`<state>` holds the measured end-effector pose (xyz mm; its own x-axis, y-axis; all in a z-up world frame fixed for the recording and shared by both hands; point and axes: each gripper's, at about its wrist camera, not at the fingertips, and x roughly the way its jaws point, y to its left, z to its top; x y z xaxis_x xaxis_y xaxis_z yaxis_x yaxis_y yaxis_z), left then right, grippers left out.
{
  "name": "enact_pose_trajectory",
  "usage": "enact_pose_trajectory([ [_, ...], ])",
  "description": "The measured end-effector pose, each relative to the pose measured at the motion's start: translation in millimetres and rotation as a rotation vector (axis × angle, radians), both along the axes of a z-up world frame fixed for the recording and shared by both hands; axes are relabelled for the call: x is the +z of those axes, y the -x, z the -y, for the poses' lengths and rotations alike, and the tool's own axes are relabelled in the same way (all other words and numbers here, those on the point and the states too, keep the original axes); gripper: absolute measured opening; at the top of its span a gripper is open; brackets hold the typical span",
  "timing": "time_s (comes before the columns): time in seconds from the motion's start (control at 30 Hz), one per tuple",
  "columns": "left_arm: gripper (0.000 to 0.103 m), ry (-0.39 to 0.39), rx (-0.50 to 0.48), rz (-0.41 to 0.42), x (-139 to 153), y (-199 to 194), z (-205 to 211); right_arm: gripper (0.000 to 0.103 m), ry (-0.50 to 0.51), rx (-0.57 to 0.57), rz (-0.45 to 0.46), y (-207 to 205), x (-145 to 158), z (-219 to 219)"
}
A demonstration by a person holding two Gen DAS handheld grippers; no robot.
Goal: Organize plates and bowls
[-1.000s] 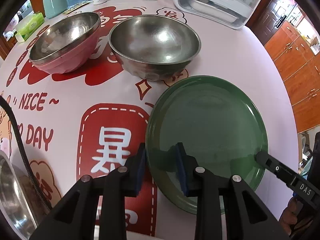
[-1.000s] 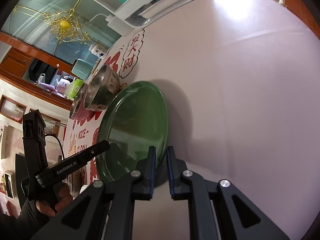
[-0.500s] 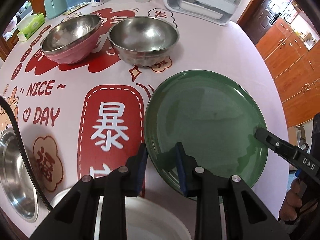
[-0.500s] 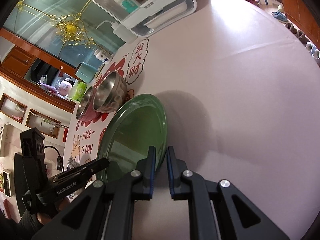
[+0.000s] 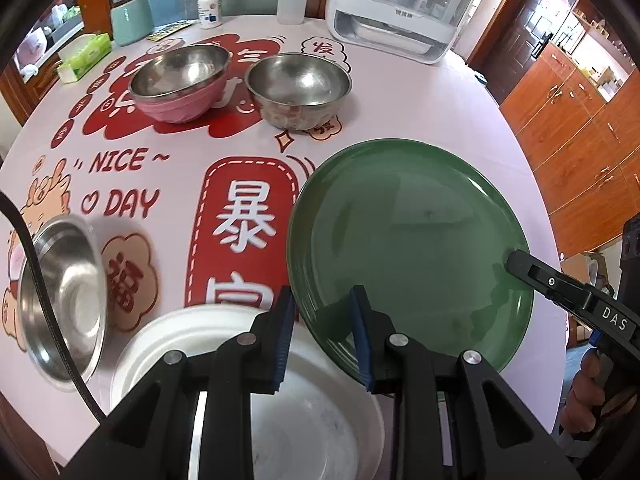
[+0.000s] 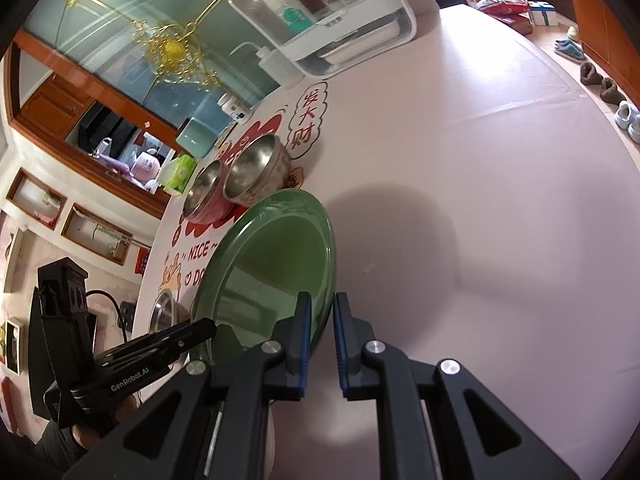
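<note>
We hold the green plate [image 5: 408, 240] from two sides. Our left gripper [image 5: 322, 334] clamps its near rim between its blue pads, and our right gripper [image 6: 319, 340] pinches the opposite edge, jaws nearly together on the thin lip. The plate hangs above the table [image 6: 460, 160], casting a shadow on the cloth just beyond our right claw.

Directly under our left claw lies a white plate [image 5: 320, 420]; to its left sits a steel bowl [image 5: 64, 300]. Farther ahead stand a pink bowl with a steel bowl nested in it [image 5: 180, 80] and a second steel bowl [image 5: 298, 88] beside it, on the pink tablecloth with red prints [image 5: 244, 224]. Beyond them a white dish cabinet [image 5: 400, 8], a squeeze bottle [image 5: 292, 0] and a pill bottle [image 5: 210, 6] line the far edge, wooden cupboards [image 5: 580, 120] to the right.

Only the right wrist view shows shoes on the floor [image 6: 600, 84] and a gold ornament on glass [image 6: 172, 44]; only the left shows the white plate clearly.
</note>
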<state>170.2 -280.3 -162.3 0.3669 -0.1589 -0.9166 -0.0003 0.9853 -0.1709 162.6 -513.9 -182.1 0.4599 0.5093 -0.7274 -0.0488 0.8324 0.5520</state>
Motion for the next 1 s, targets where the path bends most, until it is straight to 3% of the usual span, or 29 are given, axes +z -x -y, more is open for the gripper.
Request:
enact_pose_trajectory([
  [0.5, 0.026, 0.003, 0.036, 0.034, 13, 63, -28, 0.012, 0.042, 0.078, -0.01, 56, 4, -29],
  [1.0, 0.026, 0.013, 0.12, -0.036, -7, 124, -70, 0.012, 0.102, 0.2, -0.035, 94, -3, -80],
])
